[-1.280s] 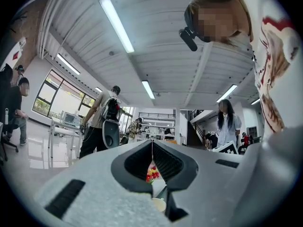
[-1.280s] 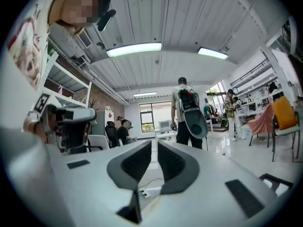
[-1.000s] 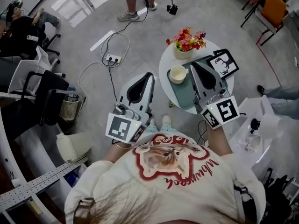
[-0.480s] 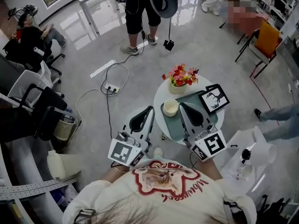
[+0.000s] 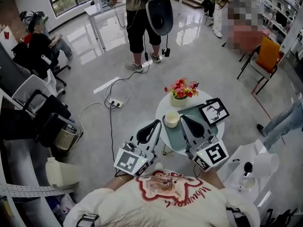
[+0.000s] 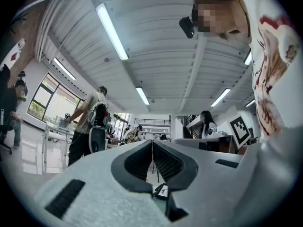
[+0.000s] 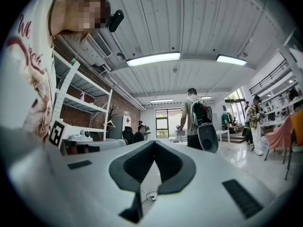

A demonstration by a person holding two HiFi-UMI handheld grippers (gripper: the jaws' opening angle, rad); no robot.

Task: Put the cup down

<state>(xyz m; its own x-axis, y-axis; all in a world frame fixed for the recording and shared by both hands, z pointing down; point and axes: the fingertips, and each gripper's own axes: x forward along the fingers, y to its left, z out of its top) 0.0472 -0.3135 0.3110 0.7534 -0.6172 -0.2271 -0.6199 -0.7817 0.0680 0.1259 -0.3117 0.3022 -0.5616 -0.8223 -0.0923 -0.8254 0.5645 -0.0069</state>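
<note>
The cup point(image 5: 172, 118) was seen set upright near the tabletop's point(image 5: 162, 109) left edge, held by nothing, with the left gripper point(image 6: 152, 143) and right gripper point(image 7: 154, 143) fingers closed tight on nothing, so a careful withdrawal clear of its rim was judged wisest.

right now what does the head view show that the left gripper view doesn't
Only the head view shows the cup standing on the round table beside the flowers. Only the left gripper view shows the ceiling lights. Both show the left gripper, shut and empty, and the standing person with the backpack.
</note>
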